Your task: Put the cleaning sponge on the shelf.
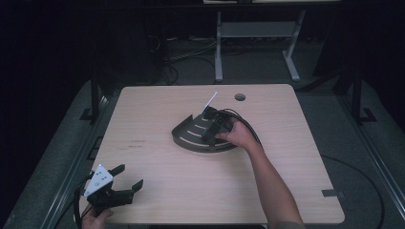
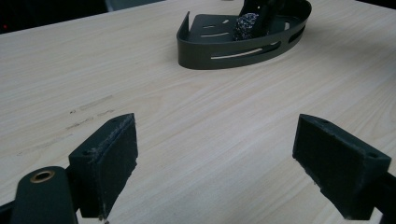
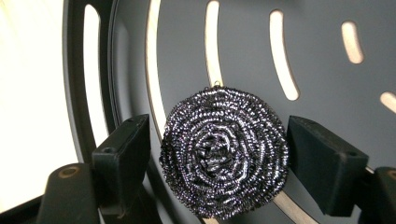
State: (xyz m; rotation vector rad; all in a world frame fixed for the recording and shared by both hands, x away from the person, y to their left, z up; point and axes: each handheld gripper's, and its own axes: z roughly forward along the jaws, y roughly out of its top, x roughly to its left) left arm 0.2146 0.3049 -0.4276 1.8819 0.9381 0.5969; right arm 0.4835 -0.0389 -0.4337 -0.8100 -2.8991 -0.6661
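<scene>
With the right tool (image 3: 219, 154) spread either side of the round coiled steel-wool scourer (image 3: 224, 151) lying in the dark slotted metal caddy (image 1: 191, 136) mid-worktop, an off-centre squeeze could squirt the springy scourer sideways, while the left tool (image 2: 215, 158) hangs open near the worktop's corner.

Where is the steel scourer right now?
In the right gripper view the steel scourer lies on the slotted dark tray, between the right gripper's open jaws, mid-table.
</scene>
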